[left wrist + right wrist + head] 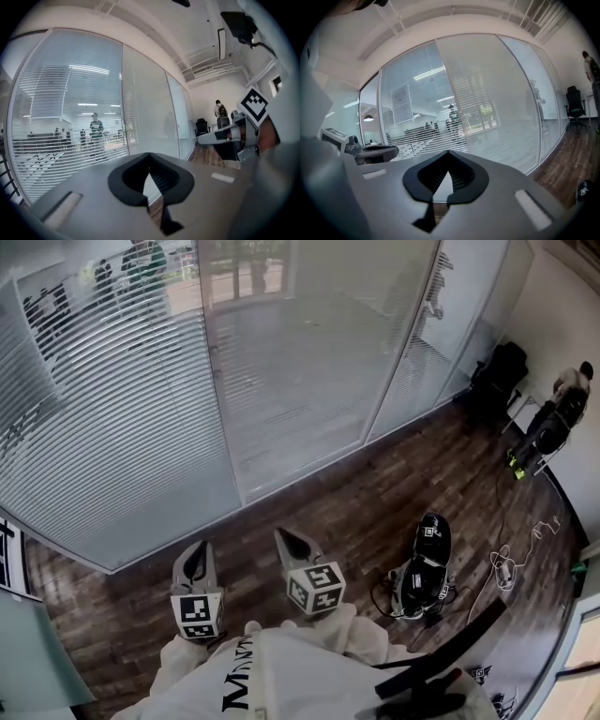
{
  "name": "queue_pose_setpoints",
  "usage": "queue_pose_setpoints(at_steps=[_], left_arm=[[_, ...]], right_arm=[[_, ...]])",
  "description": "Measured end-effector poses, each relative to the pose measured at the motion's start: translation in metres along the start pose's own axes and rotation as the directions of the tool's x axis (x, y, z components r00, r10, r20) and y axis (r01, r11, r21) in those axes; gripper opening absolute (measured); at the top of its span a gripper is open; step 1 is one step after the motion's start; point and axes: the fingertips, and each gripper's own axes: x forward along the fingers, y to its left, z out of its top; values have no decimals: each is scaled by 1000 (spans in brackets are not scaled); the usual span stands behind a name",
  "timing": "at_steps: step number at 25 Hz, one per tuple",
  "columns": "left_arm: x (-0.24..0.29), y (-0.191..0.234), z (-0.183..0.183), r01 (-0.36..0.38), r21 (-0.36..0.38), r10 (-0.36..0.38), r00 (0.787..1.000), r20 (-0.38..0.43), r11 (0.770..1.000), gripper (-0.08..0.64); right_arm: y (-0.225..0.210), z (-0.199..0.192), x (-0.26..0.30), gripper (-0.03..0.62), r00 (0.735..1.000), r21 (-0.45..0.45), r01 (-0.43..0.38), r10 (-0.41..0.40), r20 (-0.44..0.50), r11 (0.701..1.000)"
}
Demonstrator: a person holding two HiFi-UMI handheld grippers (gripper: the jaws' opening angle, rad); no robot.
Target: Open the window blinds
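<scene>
White horizontal window blinds (112, 437) hang fully lowered across the glass wall ahead. On the left panel the slats are tilted enough that people beyond show in stripes. The left hand-held gripper (199, 551) and right hand-held gripper (289, 540) hover apart from them, jaws closed on nothing.

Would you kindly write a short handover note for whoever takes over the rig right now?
Left gripper: shut, empty, raised toward the blinds.
Right gripper: shut, empty, beside the left one.
Blinds: down over the glass panels ahead. Neither gripper touches them.
Done: nothing on the blinds yet.
Left: step closer, find the blinds' control, which I cannot make out from here, and open the blinds.
</scene>
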Motion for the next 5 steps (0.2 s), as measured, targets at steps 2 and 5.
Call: queue_pose_setpoints(at_steps=[2, 5], left_arm=[[2, -4, 2, 6, -1, -6, 1000, -1, 1000, 0], [5, -7, 3, 14, -1, -14, 1000, -5, 1000, 0]], right_arm=[[-2, 0, -1, 0, 1000, -2, 0, 0, -1, 1000], [-3, -1, -2, 0, 1000, 1, 1, -1, -3, 1000]])
